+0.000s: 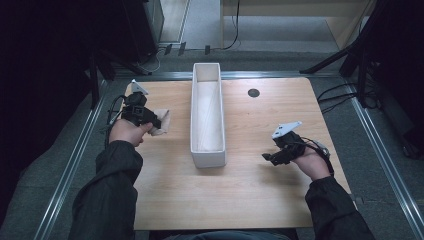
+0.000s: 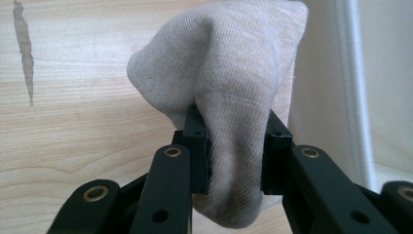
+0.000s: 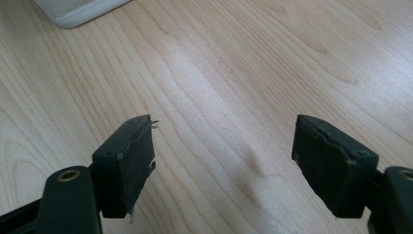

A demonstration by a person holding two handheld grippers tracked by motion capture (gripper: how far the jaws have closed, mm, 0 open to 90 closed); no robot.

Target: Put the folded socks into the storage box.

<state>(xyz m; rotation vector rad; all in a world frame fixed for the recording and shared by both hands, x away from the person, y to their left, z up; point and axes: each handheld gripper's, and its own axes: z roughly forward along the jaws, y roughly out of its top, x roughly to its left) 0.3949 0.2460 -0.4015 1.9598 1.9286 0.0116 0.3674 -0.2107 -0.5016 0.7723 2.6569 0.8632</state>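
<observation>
A beige sock (image 1: 161, 122) is pinched in my left gripper (image 1: 156, 123) at the left side of the wooden table (image 1: 240, 200), just left of a long white bin (image 1: 207, 116). In the left gripper view the sock (image 2: 229, 78) bulges up between the two jaws, with my left gripper (image 2: 234, 146) shut on its fabric and the bin's white wall (image 2: 321, 97) close behind. My right gripper (image 1: 268, 157) hovers right of the bin's near end. Its jaws stand wide apart, my right gripper (image 3: 224, 156) open over bare wood, with a corner of the bin (image 3: 78, 12) at the upper left.
A dark round hole (image 1: 253, 92) sits in the tabletop at the back right. Metal rails (image 1: 75, 160) frame the table on both sides. Cables (image 1: 340, 95) and dark stands lie on the floor beyond the far edge.
</observation>
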